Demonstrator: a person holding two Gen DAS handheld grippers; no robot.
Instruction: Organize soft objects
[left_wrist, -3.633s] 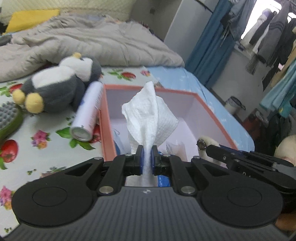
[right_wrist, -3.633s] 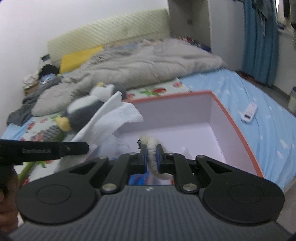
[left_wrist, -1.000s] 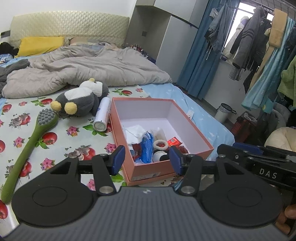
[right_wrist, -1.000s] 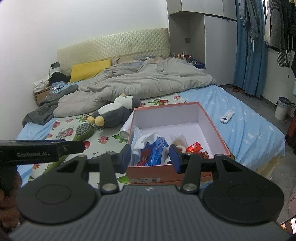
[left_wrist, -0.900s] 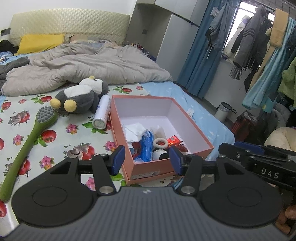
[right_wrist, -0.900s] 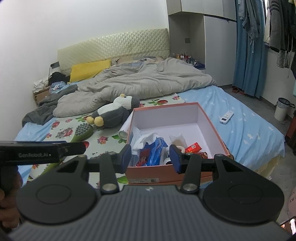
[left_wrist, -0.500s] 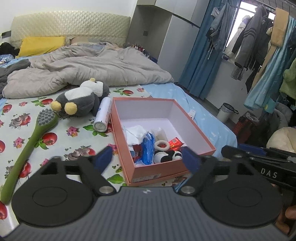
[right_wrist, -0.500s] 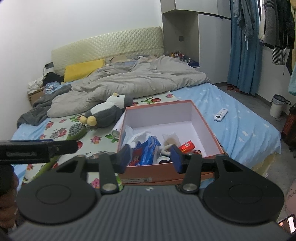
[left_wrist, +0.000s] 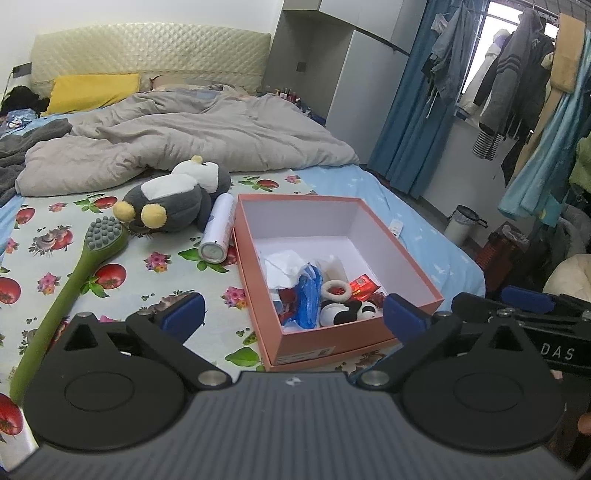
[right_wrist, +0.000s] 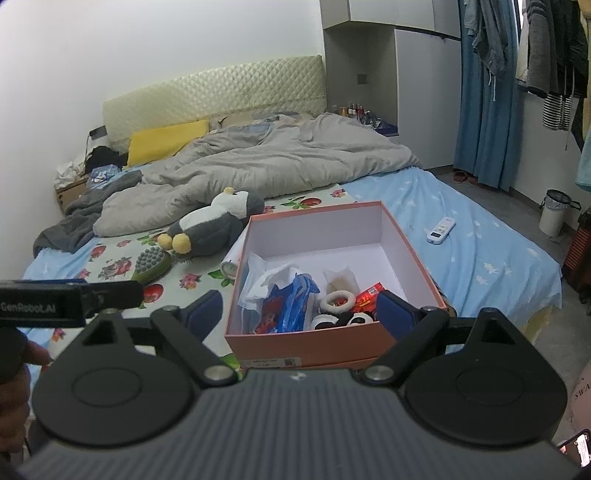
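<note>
An open salmon-pink box (left_wrist: 314, 341) sits on the bed in front of both grippers. Inside lie a white tissue (left_wrist: 282, 264), a blue plastic bag (left_wrist: 308, 291), a white fluffy hair ring (left_wrist: 336, 288), a red packet (left_wrist: 364, 286) and a small black-and-white plush (left_wrist: 347, 310). My left gripper (left_wrist: 291, 315) hovers above the box's near edge, its jaws opening wide and holding nothing. My right gripper (right_wrist: 300, 308) hangs over the same box (right_wrist: 303, 345), jaws opening, also with nothing in them. A grey penguin plush (left_wrist: 173, 199) lies left of the box.
A green long-handled brush (left_wrist: 74, 273) and a white spray can (left_wrist: 218, 229) lie on the flowered sheet. A grey duvet (left_wrist: 184, 136) covers the far bed. A white remote (right_wrist: 441, 229) rests on the blue sheet. A bin (right_wrist: 554, 216) stands on the floor at right.
Both grippers let go of the tissue and the hair ring, which now lie in the box. They drew back and up, and their jaws have spread wide over the last second.
</note>
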